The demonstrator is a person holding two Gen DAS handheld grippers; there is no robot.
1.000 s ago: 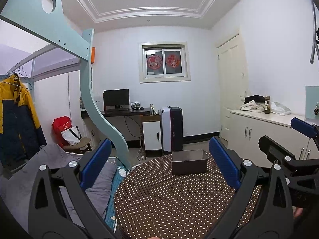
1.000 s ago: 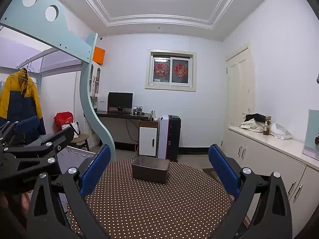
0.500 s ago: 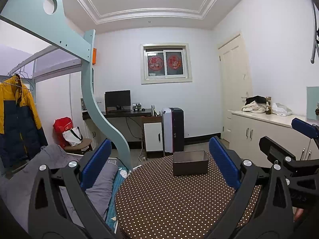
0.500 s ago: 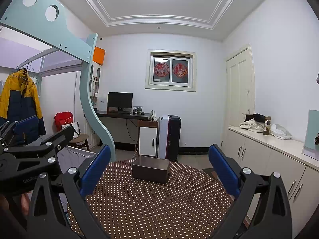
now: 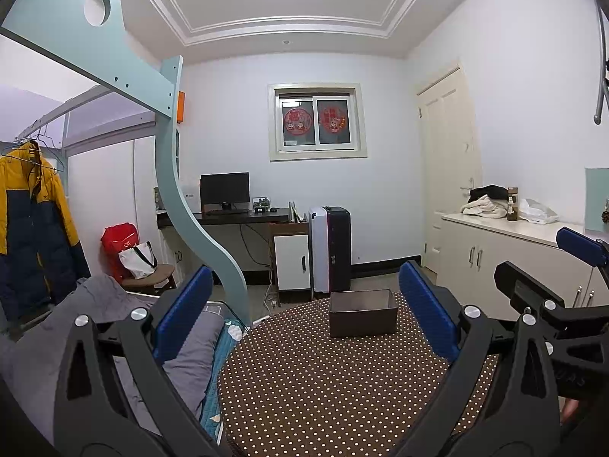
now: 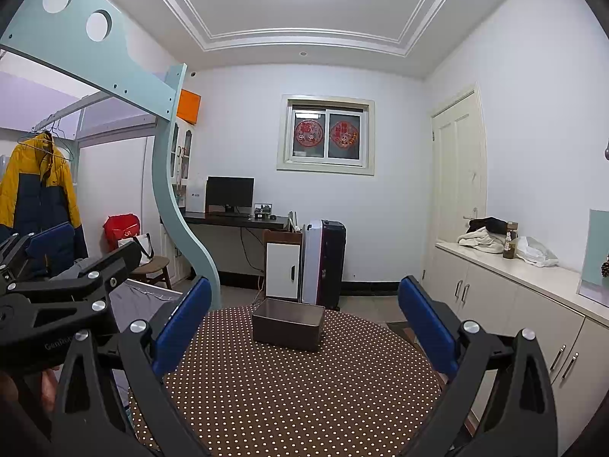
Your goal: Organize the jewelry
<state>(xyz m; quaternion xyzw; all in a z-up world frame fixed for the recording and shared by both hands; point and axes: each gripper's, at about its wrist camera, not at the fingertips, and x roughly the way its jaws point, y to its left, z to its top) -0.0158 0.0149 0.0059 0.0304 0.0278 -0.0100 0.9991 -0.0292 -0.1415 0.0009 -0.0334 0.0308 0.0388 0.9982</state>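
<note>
Both views have tipped up slightly, the brown box [image 5: 363, 313] sliding lower in frame. It sits far on the dotted round table [image 5: 323, 388], long axis left-right. Left gripper [image 5: 304, 316] and right gripper [image 6: 304, 318] gape empty, about equally distant; no jewelry visible.

A round tabletop [image 5: 323, 388] covered in a brown cloth with white polka dots carries the things. 1 dark brown open box [image 5: 363, 313] sits directly on it, toward its far edge.
</note>
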